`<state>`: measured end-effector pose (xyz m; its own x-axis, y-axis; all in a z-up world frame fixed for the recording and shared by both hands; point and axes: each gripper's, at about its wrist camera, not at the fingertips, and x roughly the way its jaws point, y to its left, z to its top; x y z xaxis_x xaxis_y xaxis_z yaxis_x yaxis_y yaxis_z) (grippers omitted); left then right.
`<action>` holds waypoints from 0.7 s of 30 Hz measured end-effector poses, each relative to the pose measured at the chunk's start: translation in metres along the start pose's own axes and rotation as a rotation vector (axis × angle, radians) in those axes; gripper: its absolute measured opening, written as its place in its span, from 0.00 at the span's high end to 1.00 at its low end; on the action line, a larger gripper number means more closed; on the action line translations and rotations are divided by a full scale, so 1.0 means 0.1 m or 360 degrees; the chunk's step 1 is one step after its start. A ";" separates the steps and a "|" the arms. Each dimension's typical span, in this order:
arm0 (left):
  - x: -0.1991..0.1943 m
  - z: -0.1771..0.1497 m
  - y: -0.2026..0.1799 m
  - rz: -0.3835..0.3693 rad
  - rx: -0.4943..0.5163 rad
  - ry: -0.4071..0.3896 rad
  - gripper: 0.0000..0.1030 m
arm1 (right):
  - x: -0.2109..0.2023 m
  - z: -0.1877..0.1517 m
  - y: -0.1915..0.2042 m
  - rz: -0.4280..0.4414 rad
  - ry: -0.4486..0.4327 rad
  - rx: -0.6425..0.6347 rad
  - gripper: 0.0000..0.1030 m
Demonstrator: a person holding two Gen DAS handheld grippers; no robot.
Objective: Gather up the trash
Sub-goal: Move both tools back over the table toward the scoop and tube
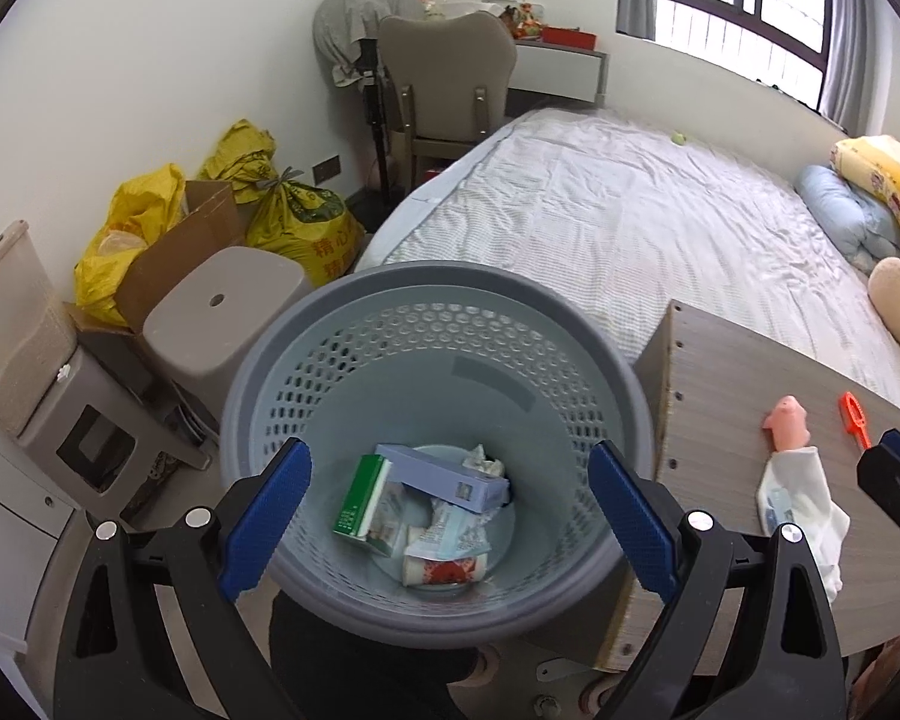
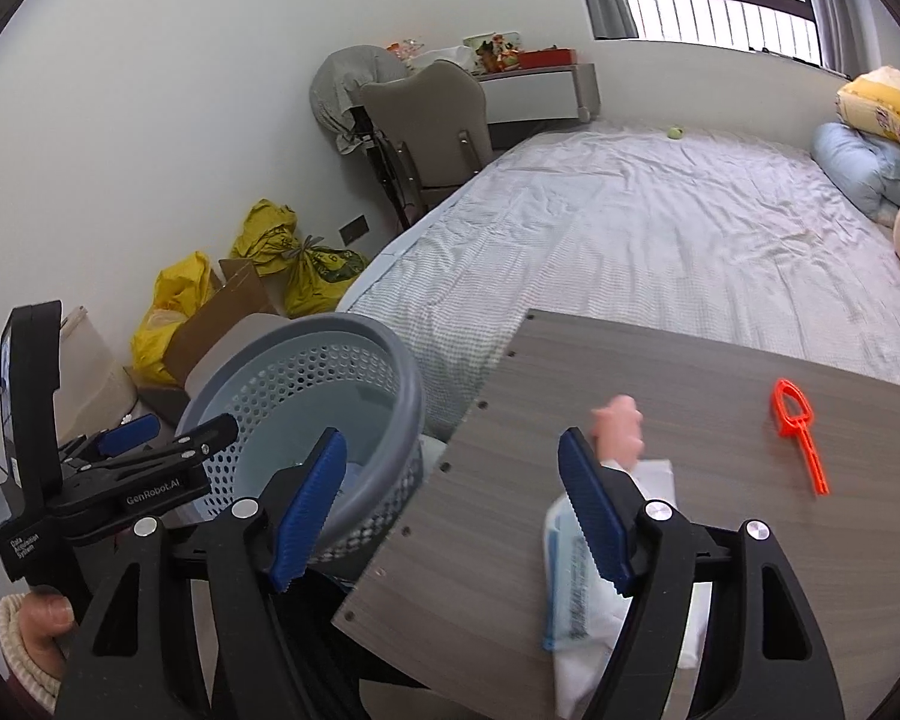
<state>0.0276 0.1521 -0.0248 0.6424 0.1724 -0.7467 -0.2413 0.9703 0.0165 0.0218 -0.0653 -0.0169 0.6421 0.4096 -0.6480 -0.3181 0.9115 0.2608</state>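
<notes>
A: Left view?
B: My left gripper hangs released over the grey basket; boxes, a paper cup and wrappers lie inside.
A: Right view?
B: My right gripper gapes, gripping nothing. Plastic packet on the table at five o'clock, orange tool at two, basket at ten.

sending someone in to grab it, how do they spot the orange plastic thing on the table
Find the wood-grain table at the foot of the bed. The orange tool lies flat on it, to the right of the pink toy and the white wrapper. It alone is bright orange, with a loop head and thin handle.
</notes>
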 end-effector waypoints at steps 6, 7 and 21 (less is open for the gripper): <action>-0.05 0.00 -0.35 -0.0044 0.0051 -0.0008 0.11 | -0.20 -0.13 -0.35 -0.0061 -0.0012 0.0053 0.32; -0.05 0.00 -0.41 -0.0054 0.0056 -0.0005 0.11 | -0.24 -0.16 -0.42 -0.0074 -0.0016 0.0068 0.32; -0.02 -0.19 -1.20 -0.0170 0.0217 0.0093 0.10 | -0.41 -0.50 -1.40 -0.0313 0.0015 0.0249 0.32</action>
<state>0.0416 0.0317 -0.0385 0.6148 0.0611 -0.7863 -0.0705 0.9973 0.0224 0.0054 -0.2118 -0.0628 0.6741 0.2239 -0.7039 -0.0755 0.9688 0.2359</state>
